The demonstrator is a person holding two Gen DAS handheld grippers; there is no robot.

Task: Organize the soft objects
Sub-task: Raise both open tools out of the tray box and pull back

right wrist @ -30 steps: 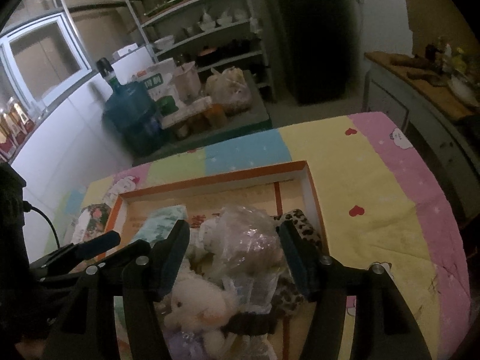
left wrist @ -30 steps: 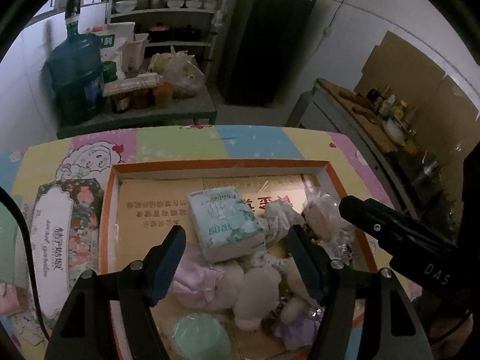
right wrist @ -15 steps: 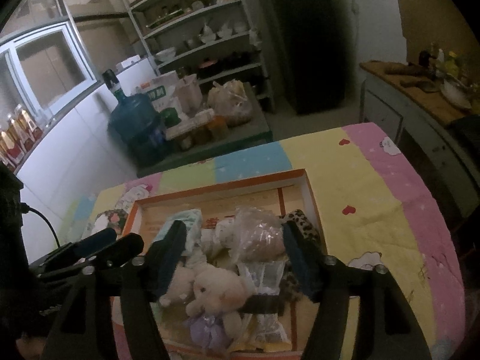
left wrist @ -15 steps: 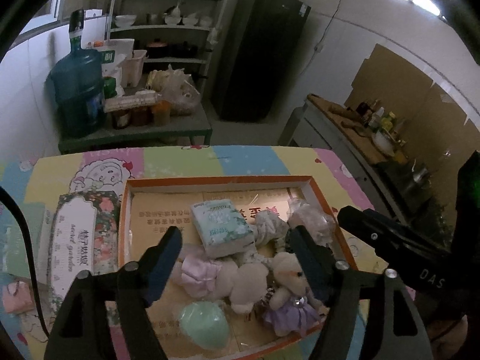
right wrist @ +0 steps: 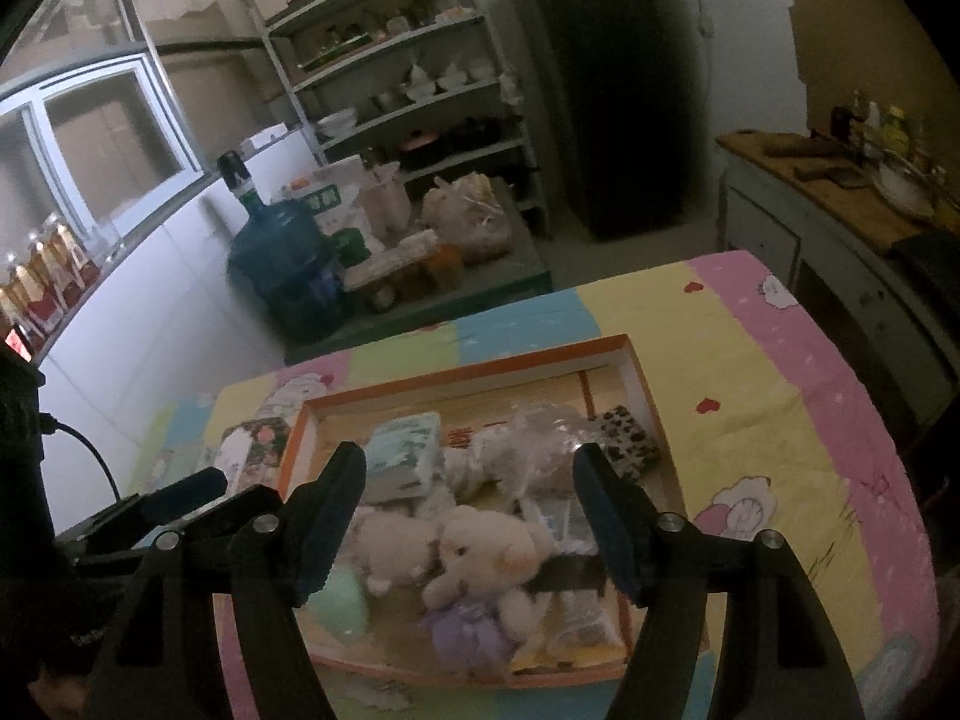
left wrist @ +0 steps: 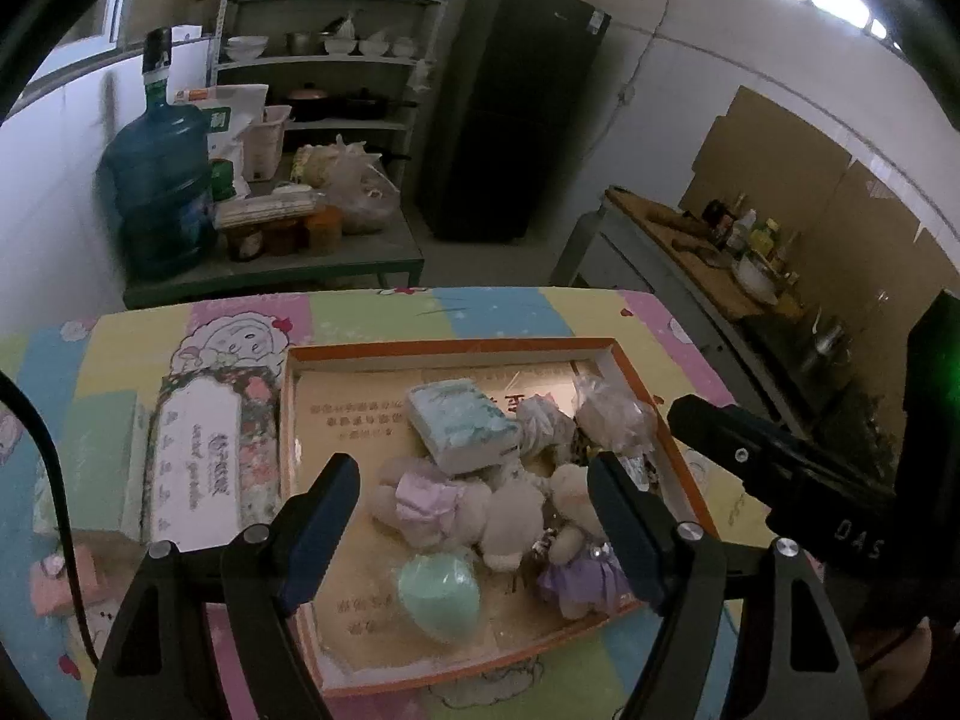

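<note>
Orange tray [left wrist: 456,349] — leopard pouch [right wrist: 627,441] at 2 o'clock, clear only from right wrist; left gripper [left wrist: 474,498], right gripper [right wrist: 468,492] wide, empty.

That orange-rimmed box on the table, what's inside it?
In the box lie a tissue pack, plush toys including a bear in a purple dress, a mint-green soft ball, and clear bags. Whatever lies beneath the pile is covered.

White letters "DAS" on the right gripper [left wrist: 780,474], box [left wrist: 456,351] print too blurred to read
</note>
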